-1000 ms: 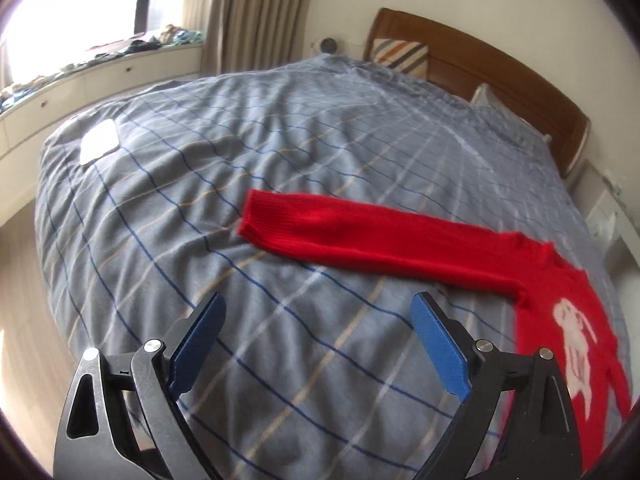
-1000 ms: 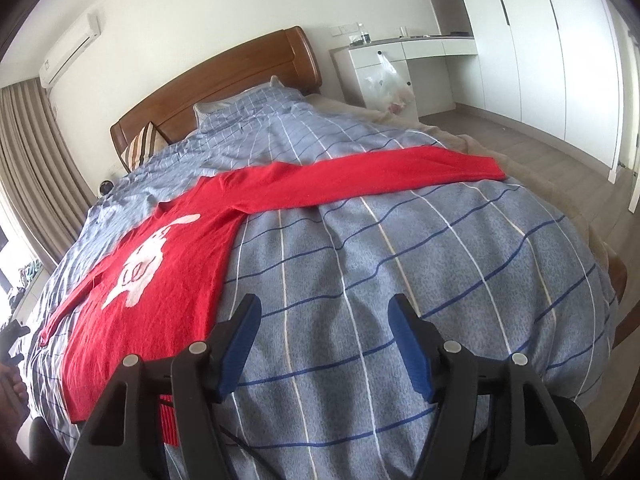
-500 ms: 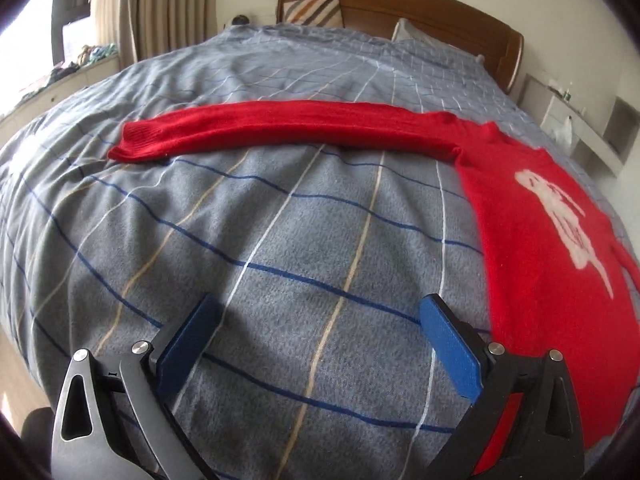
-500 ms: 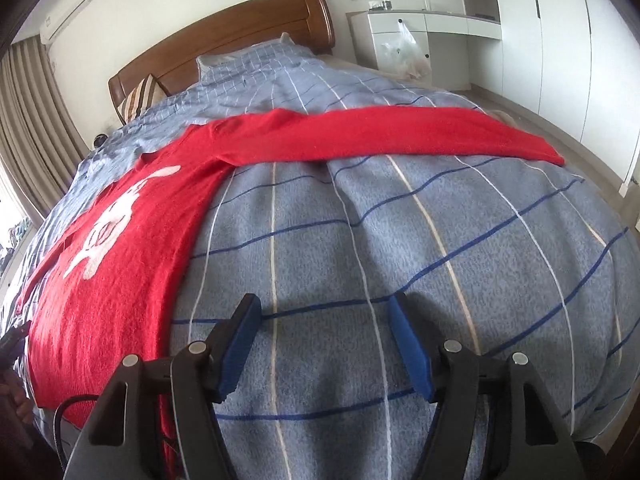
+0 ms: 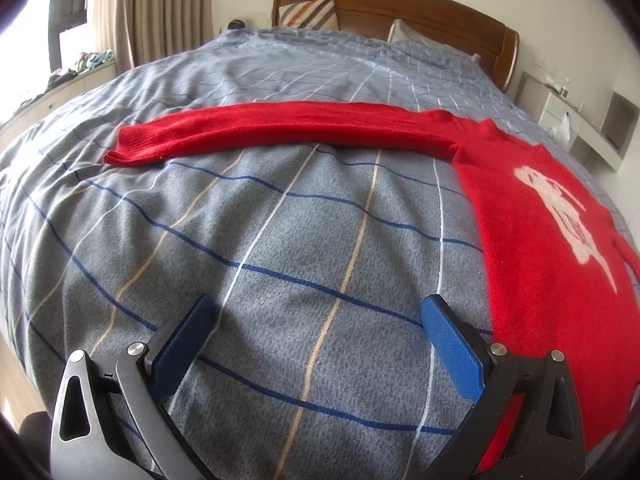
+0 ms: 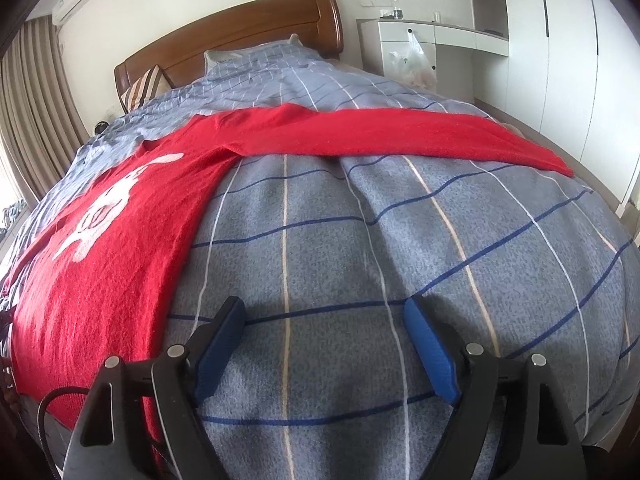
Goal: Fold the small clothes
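A red knit sweater point(image 5: 532, 216) with a white figure on its front lies flat on the bed. In the left wrist view one sleeve point(image 5: 280, 132) stretches out to the left, with its cuff far ahead of my left gripper point(image 5: 318, 320). That gripper is open and empty, low over the blanket, with the sweater's hem just to its right. In the right wrist view the sweater body point(image 6: 104, 232) lies at left and the other sleeve point(image 6: 400, 132) stretches right. My right gripper point(image 6: 324, 320) is open and empty, low over bare blanket beside the hem.
The bed has a grey-blue checked blanket point(image 5: 280, 248), pillows point(image 5: 308, 14) and a wooden headboard point(image 6: 240, 28). Curtains point(image 5: 160, 4) and a window ledge stand to the left. A white desk point(image 6: 432, 40) with a hanging plastic bag point(image 6: 412, 64) and wardrobes stand to the right.
Both grippers have dropped lower and moved closer to the bed's near edge. The left view has swung right, bringing the sweater body into view. Both jaws stayed open.
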